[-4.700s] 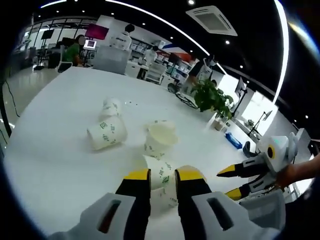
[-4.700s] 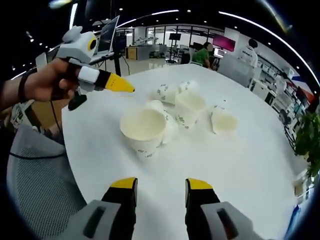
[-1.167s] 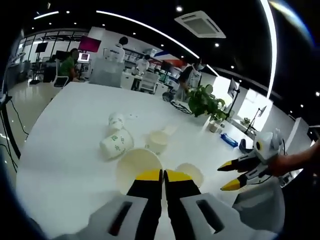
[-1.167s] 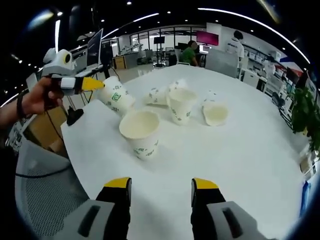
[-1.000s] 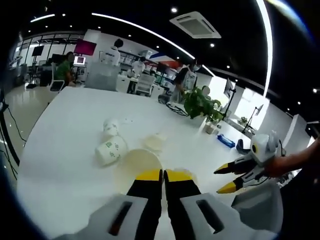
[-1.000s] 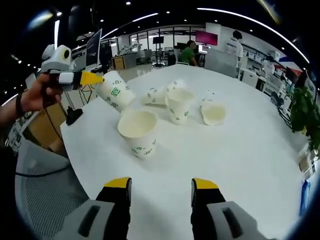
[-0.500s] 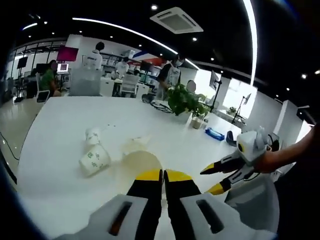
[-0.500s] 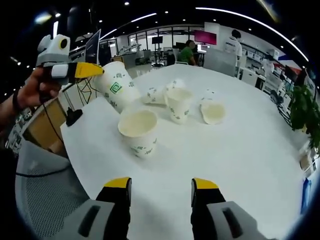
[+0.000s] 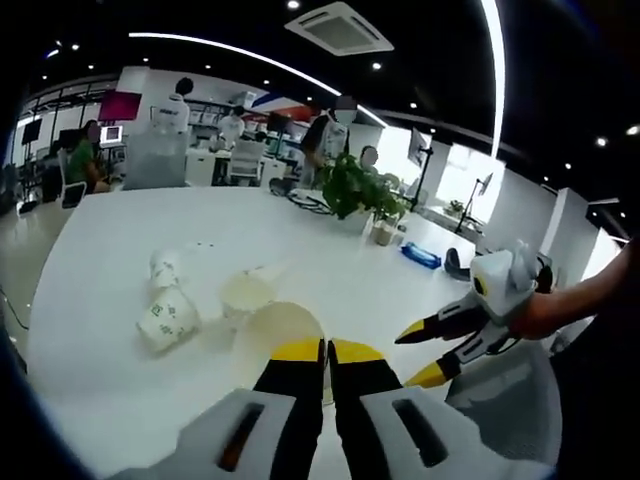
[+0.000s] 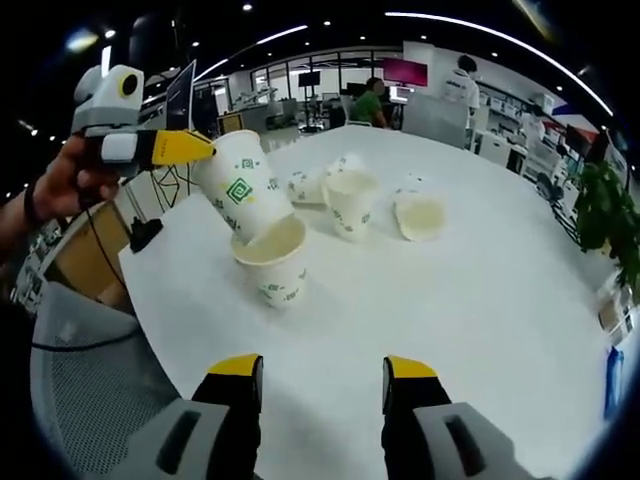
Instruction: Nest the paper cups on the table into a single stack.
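White and broad, the bench (image 10: 480, 300) sits in an open-plan office with ceiling light strips, desks, screens and people in the background. A potted plant (image 9: 355, 190) stands at the far side in the left gripper view, with a blue object (image 9: 420, 256) lying near it.

Green square logos and small green marks are printed on the paper cups; no lettering can be read.

In the right gripper view, the left gripper (image 10: 205, 148), held in a hand (image 10: 65, 180), has its yellow jaws pinched on the rim of a held cup (image 10: 243, 197). That cup is tilted, its base dipping into the mouth of an upright cup (image 10: 271, 263) standing on the bench. Behind them stands another upright cup (image 10: 349, 203); a cup on its side (image 10: 305, 185) lies to its left, and a tipped cup (image 10: 419, 215) with its mouth showing lies to its right.

The right gripper (image 10: 325, 385) is spread wide with nothing between its jaws, low over bare bench near the edge. A grey mesh chair back (image 10: 90, 400) is at the lower left.

In the left gripper view, the left gripper's jaws are pressed together on the held cup's rim, and the right gripper shows at the right, gaping, above the mesh chair.
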`<state>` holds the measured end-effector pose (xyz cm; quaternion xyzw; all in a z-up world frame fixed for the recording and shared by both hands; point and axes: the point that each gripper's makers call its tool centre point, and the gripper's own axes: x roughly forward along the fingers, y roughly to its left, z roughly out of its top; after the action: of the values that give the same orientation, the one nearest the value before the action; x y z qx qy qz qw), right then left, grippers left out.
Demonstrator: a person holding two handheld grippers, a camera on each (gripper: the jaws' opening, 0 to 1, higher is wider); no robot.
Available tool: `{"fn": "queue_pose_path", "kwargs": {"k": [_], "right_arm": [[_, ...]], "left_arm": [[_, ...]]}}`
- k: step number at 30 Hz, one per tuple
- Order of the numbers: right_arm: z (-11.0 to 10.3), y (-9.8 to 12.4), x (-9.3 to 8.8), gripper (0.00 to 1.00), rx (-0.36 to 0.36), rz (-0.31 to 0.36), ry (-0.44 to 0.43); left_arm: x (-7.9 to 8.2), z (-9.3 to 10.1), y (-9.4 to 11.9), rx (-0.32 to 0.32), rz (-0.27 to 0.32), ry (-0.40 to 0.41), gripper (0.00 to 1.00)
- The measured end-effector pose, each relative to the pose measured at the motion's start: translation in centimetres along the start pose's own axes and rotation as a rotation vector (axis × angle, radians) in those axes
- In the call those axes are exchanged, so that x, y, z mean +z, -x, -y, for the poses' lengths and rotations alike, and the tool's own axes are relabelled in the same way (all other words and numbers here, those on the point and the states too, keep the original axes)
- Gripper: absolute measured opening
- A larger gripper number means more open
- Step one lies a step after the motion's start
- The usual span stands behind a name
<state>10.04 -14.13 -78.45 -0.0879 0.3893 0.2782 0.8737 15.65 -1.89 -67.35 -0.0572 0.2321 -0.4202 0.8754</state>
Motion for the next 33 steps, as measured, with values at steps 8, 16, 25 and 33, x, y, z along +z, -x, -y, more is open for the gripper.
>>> {"fn": "queue_pose_path", "kwargs": {"k": [8, 16, 25, 33], "right_arm": [[0.2, 0.1, -0.3, 0.47, -0.003, -0.001, -0.010], [0.1, -0.1, -0.3, 0.47, 0.002, 0.000, -0.013], [-0.2, 0.0, -0.8, 0.48, 0.015, -0.007, -0.015], [-0.2, 0.4, -1.2, 0.48, 0.013, -0.013, -0.023]], "left_arm": [[-0.3, -0.1, -0.2, -0.005, -0.014, -0.004, 0.00], [-1.0, -0.3, -0.5, -0.005, -0.037, -0.015, 0.00], [-1.6, -0.3, -0.8, -0.001, -0.059, -0.032, 0.00], [-1.9, -0.2, -1.2, -0.002, -0.075, -0.058, 0.00]]}}
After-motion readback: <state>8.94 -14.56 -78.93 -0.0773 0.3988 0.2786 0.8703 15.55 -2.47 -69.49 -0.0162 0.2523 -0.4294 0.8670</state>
